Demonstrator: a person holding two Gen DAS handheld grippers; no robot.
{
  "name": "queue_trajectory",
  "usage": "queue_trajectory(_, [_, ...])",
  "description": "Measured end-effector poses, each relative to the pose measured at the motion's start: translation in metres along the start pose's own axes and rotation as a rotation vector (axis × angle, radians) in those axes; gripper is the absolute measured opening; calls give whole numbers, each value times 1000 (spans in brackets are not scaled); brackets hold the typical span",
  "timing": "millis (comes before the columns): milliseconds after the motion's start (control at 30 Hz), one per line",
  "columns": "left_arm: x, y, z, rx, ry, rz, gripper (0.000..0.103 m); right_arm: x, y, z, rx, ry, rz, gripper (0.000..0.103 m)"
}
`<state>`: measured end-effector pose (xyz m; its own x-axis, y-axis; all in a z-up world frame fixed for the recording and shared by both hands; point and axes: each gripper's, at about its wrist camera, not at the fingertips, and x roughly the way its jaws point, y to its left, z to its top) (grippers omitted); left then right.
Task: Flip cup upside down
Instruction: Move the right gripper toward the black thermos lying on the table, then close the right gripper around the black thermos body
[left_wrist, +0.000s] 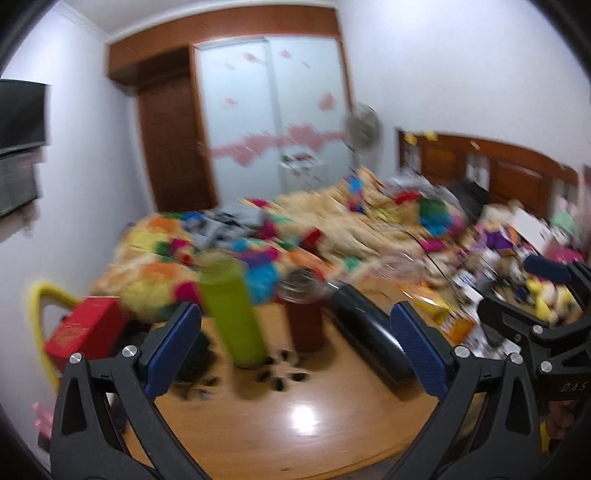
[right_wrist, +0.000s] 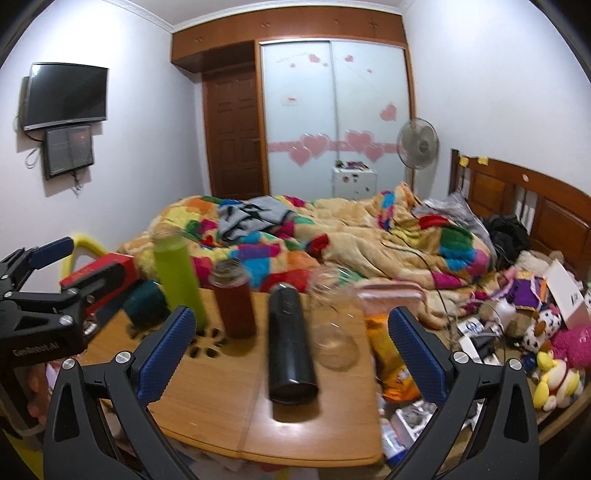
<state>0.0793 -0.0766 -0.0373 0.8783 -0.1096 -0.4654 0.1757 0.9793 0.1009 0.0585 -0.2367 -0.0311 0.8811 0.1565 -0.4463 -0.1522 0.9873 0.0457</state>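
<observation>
I held both units above the near edge of the wooden table. The right gripper stood released, jaws wide, grasping nothing. The left gripper was likewise released and empty. The black cup lay on its side near the table's middle, its long axis running away from me, the base end toward the camera. It sat directly ahead of the right gripper, between the finger lines but not touching either. In the left view the same cup lay off to the right. I judged the right unit nearer and better aligned. A green bottle, a red-brown bottle and a clear glass jar stood close by
</observation>
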Motion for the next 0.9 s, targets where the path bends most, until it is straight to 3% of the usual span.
queue_trajectory(133, [33,-24,-7,3,54,-25,103,19,-34,-15,33,45,-8,103])
queue_trajectory(267, [53,-32,-17,-23,70,6,103,54,-56,-39,57,131,23,103])
queue_trajectory(533, [77,-15,-31,-61,112,28,103,125,-42,-73,49,272,164,101])
queue_trajectory(633, [81,-12,-34,-56,114,34,103,146,-31,-82,32,312,186,92])
queue_trajectory(800, [88,-6,-41,-49,124,38,103,166,-20,-93,39,380,214,63])
queue_trajectory(900, [90,0,-45,-61,138,37,103,164,-14,-94,25,371,198,62])
